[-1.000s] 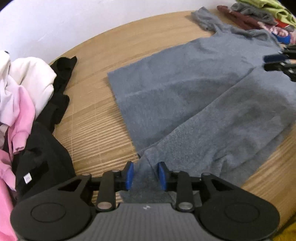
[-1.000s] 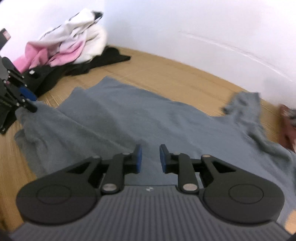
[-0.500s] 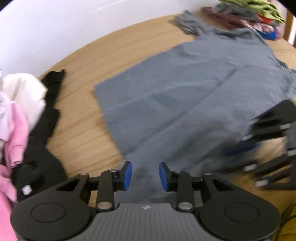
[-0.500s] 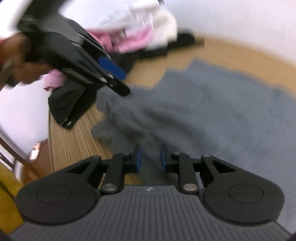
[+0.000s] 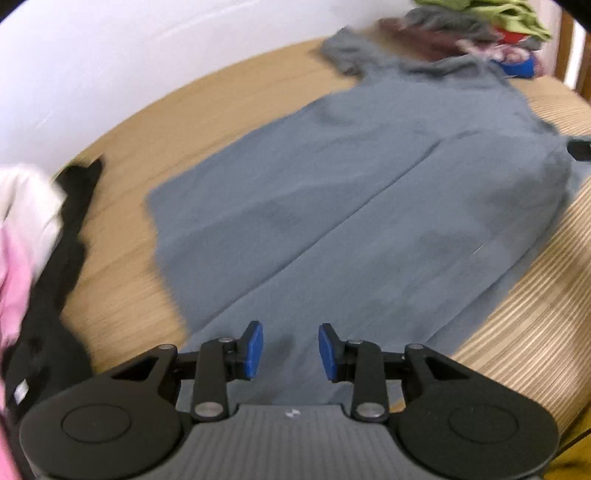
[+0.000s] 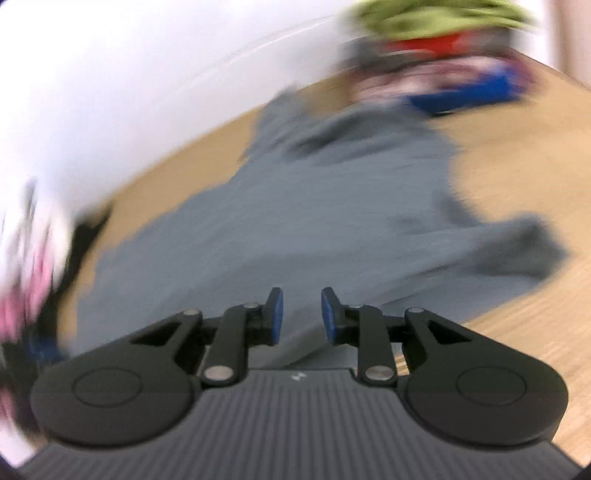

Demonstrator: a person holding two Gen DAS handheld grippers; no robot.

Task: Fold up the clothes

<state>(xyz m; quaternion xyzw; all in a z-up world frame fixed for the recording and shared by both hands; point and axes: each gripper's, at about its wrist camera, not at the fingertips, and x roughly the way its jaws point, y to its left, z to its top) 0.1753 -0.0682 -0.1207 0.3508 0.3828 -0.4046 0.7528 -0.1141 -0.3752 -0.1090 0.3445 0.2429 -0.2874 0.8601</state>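
Observation:
A grey T-shirt (image 5: 369,192) lies flat on the wooden table (image 5: 122,295), its near long side folded over the middle along a straight crease. My left gripper (image 5: 290,349) hovers open over the shirt's near hem, with nothing between its blue pads. A dark tip of my right gripper (image 5: 580,149) shows at the shirt's sleeve end. The right wrist view is blurred. There my right gripper (image 6: 302,314) stands open and empty above the grey shirt (image 6: 314,206), facing its collar end.
A heap of pink, white and black clothes (image 5: 29,229) sits at the left, also blurred in the right wrist view as the heap (image 6: 33,280). A stack of green, red and blue garments (image 5: 480,33) lies beyond the collar. Bare wood (image 6: 517,155) shows to the right.
My left gripper has let go of the hem it held, and the folded side now lies flat. My right gripper swung over to the hem end, then back to face the collar.

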